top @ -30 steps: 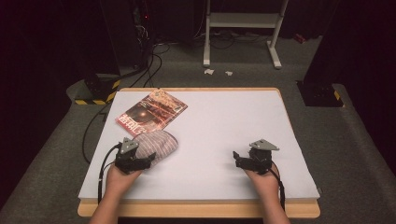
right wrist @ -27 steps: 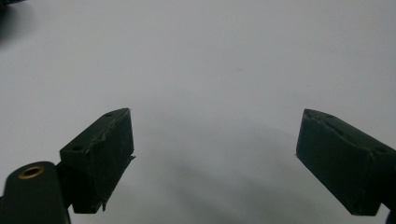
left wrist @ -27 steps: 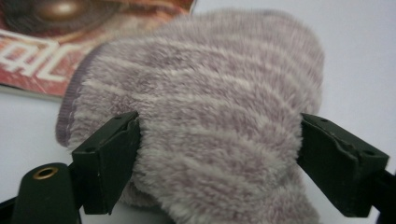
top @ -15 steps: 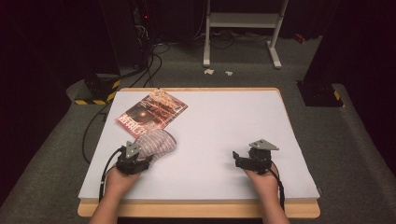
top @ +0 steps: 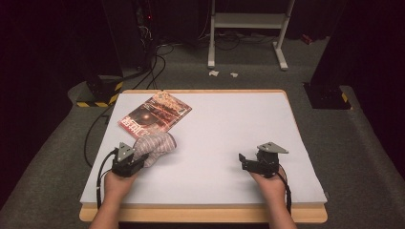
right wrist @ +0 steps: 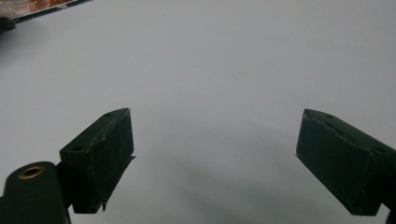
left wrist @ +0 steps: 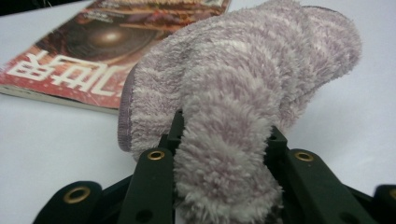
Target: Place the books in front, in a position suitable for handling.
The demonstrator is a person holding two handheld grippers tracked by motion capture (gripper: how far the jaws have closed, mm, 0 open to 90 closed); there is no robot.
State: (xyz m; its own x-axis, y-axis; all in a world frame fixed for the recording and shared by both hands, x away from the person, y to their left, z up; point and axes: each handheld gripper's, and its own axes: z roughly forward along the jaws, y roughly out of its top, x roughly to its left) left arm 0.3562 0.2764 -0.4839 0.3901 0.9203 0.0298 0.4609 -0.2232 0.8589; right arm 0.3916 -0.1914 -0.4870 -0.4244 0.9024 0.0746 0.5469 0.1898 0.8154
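Observation:
A fluffy lilac-and-white striped sock (top: pixel 156 144) lies at the table's near left, just in front of a red magazine (top: pixel 155 113). My left gripper (top: pixel 139 161) is at the sock's near end. In the left gripper view its jaws have just been closing, and they now squeeze a fold of the sock (left wrist: pixel 243 70) between them, with the magazine (left wrist: pixel 84 51) behind. My right gripper (top: pixel 244 161) rests on the white table (top: pixel 229 124) at the near right. Its jaws stand wide apart in the right gripper view (right wrist: pixel 215 158) with nothing between them.
The magazine lies askew at the far left of the table. Black cables (top: pixel 143 71) and a yellow-and-black striped base (top: pixel 98 98) lie on the floor beyond the left edge. A white stand's legs (top: pixel 248 43) rise behind the table.
The left gripper's jaws have closed in on the sock's near end, bunching the fabric, and the hand shifted slightly. The right hand has kept still.

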